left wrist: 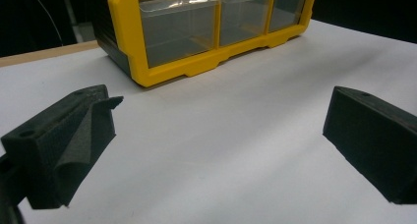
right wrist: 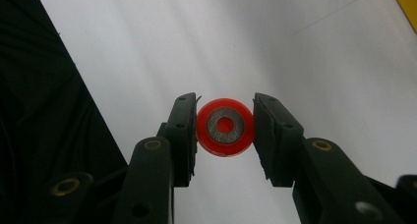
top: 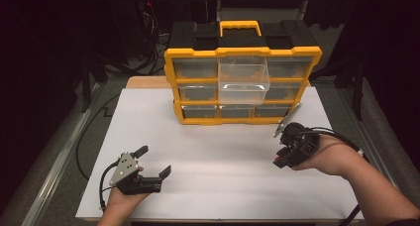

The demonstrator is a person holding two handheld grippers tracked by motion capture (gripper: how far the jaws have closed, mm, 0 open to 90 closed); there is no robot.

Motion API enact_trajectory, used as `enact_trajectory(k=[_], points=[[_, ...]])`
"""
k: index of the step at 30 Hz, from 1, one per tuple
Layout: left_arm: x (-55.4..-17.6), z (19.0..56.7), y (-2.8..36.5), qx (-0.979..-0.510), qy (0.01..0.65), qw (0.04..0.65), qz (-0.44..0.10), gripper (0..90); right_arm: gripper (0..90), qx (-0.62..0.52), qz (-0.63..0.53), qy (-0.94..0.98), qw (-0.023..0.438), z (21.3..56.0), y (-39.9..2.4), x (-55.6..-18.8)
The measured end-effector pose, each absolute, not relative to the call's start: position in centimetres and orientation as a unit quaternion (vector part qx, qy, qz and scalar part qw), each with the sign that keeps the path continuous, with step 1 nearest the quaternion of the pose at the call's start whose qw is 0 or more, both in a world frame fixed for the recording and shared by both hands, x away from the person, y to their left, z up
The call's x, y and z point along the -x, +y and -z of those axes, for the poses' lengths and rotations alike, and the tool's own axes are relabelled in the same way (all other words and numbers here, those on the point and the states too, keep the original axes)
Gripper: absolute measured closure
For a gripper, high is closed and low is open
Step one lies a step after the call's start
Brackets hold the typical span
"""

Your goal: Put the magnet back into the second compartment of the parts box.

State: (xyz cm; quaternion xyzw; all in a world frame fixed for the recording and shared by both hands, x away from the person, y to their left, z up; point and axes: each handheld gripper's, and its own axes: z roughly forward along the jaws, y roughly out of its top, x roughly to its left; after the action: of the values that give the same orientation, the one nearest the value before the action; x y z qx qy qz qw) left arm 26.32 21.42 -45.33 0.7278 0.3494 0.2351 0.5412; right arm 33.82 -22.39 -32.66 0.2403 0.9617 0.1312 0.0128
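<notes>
A small red wheel [right wrist: 225, 141] with a grey metal hub sits between the pads of my right gripper [right wrist: 224, 129], which is shut on it from both sides above the white tabletop. In the high view the right gripper [top: 279, 160] is held at the table's right, in front of the organizer's lower right corner. My left gripper [top: 154, 160] rests near the front left of the table, open wide with nothing between its fingers. In its own view the left gripper [left wrist: 223, 106] faces the organizer's bottom row of drawers.
A yellow and black drawer organizer [top: 195, 52] stands at the back of the white table [top: 223, 151]. Its clear middle drawer [top: 243, 80] is pulled out forward. The bottom drawers [left wrist: 179, 27] are shut. Dark floor and cables lie beyond the table's edges.
</notes>
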Motion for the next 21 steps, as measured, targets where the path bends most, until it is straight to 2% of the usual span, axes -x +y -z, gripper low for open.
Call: enact_trajectory(k=[10,21], points=[[-26.3,45.3,21.4,-0.727,0.35,0.542,-0.234,0.3,64.3,-0.242,-0.125,0.962,0.0,31.3,-22.0,-34.0],[-26.3,45.3,21.4,-0.726,0.349,0.544,-0.234,0.3,64.3,-0.239,-0.126,0.963,0.006,29.0,-21.7,-34.1]])
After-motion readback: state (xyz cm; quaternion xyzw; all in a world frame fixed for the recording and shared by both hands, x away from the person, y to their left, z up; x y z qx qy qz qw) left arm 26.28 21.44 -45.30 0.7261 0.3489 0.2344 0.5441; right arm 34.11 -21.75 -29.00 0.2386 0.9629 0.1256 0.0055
